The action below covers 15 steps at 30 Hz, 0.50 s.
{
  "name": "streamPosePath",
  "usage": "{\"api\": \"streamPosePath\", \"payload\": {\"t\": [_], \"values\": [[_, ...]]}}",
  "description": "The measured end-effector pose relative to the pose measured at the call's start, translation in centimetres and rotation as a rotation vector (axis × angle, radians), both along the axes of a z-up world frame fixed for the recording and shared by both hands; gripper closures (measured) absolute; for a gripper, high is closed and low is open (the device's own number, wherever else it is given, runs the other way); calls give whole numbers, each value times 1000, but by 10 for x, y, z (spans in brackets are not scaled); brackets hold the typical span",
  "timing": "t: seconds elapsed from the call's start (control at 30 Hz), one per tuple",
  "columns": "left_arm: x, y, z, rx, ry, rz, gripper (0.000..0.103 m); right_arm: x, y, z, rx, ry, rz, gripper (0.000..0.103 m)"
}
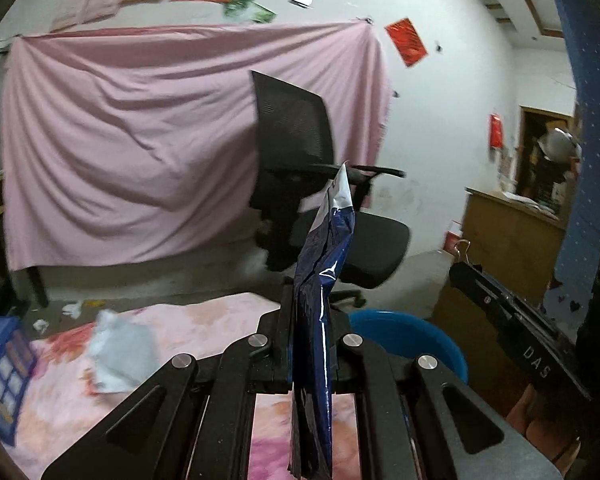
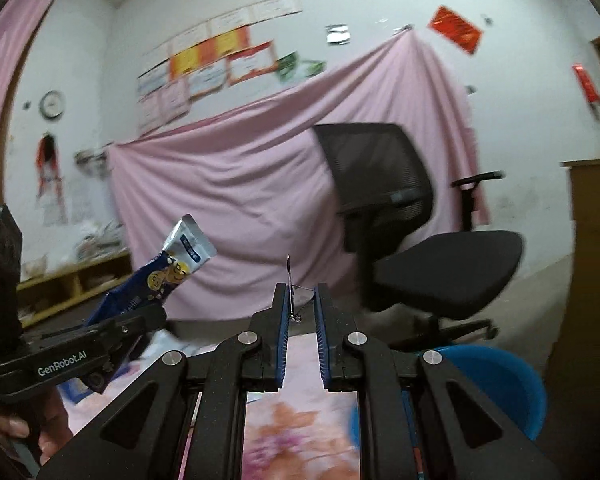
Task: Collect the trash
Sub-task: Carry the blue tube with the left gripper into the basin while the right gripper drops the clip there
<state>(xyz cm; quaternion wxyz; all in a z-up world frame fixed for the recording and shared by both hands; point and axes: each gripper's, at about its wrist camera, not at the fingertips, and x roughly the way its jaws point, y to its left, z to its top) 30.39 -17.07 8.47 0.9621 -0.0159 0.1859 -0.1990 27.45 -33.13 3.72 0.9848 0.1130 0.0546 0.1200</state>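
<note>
The left gripper's point(image 1: 312, 344) fingers point(image 1: 282, 344) were pressed together on a blue snack wrapper point(image 1: 328, 256), which stood up out of them on edge, its silver torn end uppermost. Held high like that, it seemed lifted clear for carrying to the blue basin point(image 1: 424, 332) just beyond and below. The right gripper's point(image 2: 302, 312) fingers point(image 2: 281, 320) stood nearly together, with a thin metal clip-like piece point(image 2: 290, 284) against the left pad; whether it was truly pinched I could not tell. Both tools were raised over the pink floral bed cover point(image 1: 204, 320), where a crumpled white bag point(image 1: 120, 356) lay uncollected, with paper scraps point(image 1: 72, 308) on the floor past the edge. An office chair point(image 2: 420, 240) stood close behind the basin, crowding that side; air above the rim looked open.
</note>
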Motion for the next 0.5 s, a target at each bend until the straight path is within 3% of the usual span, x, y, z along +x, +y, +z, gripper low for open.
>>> {"api": "streamPosePath", "payload": {"t": [0.17,0.33,0.5], "values": [[36,-45,-12,3,88,-79,97,10,-36,-13,19,64,-91,92],[66,-77,-36,6,204,-118,97,32,-61,-39,42,203,-138,92],[77,-102,-56,73,254,-160,97,40,-79,-57,74,306,-153,92]]}}
